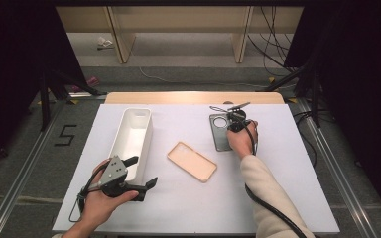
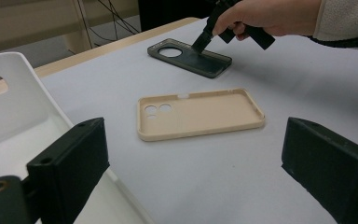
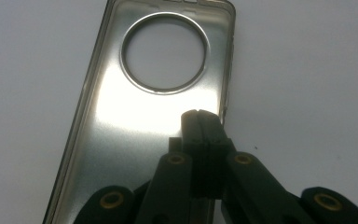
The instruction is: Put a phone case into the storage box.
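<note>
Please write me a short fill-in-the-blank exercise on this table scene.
1. The right claw is shut, its tip over the ____ phone case.
2. The beige case lies between the dark case and the white ____.
3. The dark case has one large ____ camera hole.
4. The left claw has its jaws ____.

Missing words: dark; bin; round; open

Left side: white bin [image 1: 133, 141] stands along table [image 1: 188, 208] edge, blocking passage.
Centre: beige case [image 1: 192, 161] lies flat, low obstacle.
Right rear: dark case [image 1: 220, 133] flat.
Front: open surface, unobstructed.
</note>
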Demonstrator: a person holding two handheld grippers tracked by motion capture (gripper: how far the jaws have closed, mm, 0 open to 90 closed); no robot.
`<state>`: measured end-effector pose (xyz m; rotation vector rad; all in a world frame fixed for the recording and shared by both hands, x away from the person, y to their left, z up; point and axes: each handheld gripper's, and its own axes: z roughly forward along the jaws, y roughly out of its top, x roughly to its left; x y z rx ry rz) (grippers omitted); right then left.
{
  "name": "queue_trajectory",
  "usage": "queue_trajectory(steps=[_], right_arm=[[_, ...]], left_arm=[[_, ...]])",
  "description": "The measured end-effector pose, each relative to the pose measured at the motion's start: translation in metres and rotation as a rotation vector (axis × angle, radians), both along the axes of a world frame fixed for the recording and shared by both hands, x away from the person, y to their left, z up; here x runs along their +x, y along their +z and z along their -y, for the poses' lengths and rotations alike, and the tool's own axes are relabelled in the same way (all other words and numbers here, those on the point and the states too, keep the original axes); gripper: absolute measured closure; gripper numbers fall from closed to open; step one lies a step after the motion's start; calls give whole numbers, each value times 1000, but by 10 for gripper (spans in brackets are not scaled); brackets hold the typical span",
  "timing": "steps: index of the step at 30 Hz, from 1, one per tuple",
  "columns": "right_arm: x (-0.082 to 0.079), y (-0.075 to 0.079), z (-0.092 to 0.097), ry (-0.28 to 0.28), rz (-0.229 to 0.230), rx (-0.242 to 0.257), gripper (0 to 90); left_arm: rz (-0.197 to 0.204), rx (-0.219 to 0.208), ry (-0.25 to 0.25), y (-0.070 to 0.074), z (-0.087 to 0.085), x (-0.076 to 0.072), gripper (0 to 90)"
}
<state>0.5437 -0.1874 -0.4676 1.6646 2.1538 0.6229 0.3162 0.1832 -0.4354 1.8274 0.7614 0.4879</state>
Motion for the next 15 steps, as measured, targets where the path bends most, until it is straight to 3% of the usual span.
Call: queue_trajectory(steps=[12,14,15], right_arm=[[-3,0,6,-19,-8,13,900],[-3,1,7,-13,-7,18,900],[-4,3,8,22,-3,17,848]], left_arm=[[-1,-1,1,0,0,0,67],[-1,-1,2,0,0,0,68],[2,0,0,0,0,0,67]])
